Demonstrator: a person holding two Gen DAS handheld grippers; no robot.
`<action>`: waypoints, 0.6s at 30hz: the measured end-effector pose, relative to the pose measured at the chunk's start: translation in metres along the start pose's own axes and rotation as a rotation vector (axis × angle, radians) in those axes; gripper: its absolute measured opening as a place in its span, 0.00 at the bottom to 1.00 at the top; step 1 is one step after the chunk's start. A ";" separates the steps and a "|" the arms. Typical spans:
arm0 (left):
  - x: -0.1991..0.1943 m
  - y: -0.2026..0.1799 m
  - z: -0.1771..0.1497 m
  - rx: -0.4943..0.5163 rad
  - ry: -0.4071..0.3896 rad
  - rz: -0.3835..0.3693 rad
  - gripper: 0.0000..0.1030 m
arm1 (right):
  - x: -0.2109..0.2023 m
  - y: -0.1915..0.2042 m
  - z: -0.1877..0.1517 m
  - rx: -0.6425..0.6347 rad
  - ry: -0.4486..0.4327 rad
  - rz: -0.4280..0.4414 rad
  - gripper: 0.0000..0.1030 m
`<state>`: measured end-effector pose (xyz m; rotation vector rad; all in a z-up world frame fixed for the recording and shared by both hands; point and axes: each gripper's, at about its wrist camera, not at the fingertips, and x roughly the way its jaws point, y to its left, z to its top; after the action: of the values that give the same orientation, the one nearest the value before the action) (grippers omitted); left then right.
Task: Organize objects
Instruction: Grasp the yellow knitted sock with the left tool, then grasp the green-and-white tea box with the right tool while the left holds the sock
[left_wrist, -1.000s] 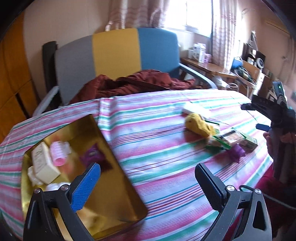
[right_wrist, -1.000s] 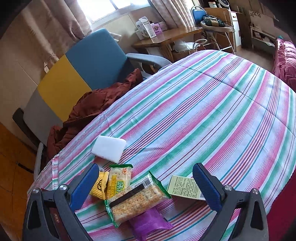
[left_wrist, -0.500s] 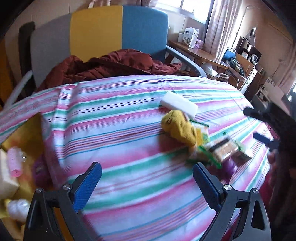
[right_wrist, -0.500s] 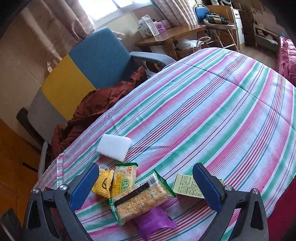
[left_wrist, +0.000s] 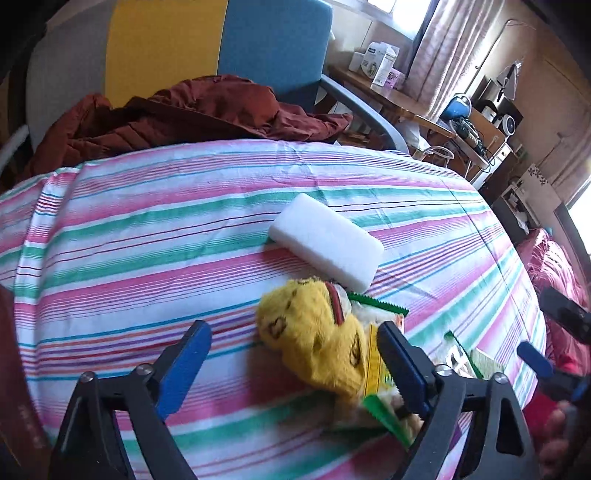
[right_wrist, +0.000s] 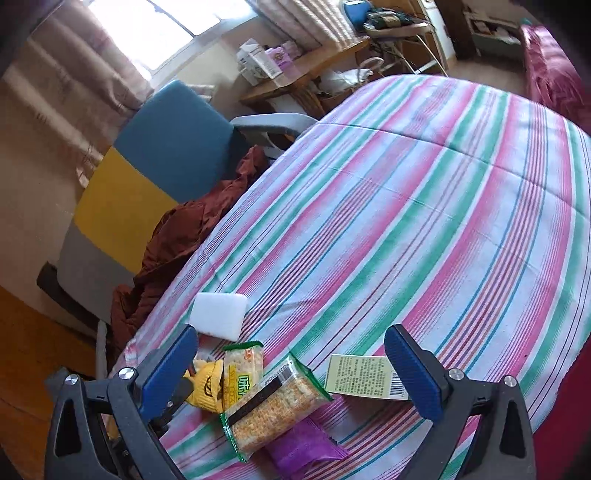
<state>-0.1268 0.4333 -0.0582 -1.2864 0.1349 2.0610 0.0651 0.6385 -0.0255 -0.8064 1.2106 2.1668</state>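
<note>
Closing in on the yellow sock (left_wrist: 321, 343), the left gripper (left_wrist: 291, 363) hangs with its jaws spread wide and empty. That sock lies on the striped tabletop (left_wrist: 147, 258), just in front of the white sponge (left_wrist: 327, 240) and touching the cracker packets (right_wrist: 273, 402) (a real heap). The right gripper (right_wrist: 291, 373) waits above the packets, jaws spread too. Judging by this, the pick is just starting: next, straddle the sock alone, then pinch.
</note>
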 end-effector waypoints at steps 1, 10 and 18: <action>0.006 -0.001 0.002 -0.005 0.004 -0.003 0.78 | 0.000 -0.004 0.002 0.021 0.003 0.006 1.00; 0.034 0.004 -0.001 0.033 0.018 -0.005 0.60 | 0.002 -0.032 0.010 0.167 -0.003 -0.010 1.00; 0.019 0.018 -0.013 0.006 0.020 -0.012 0.47 | 0.017 -0.022 0.004 0.111 0.071 -0.081 1.00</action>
<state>-0.1330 0.4239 -0.0855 -1.3016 0.1422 2.0365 0.0675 0.6553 -0.0488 -0.8761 1.2988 2.0029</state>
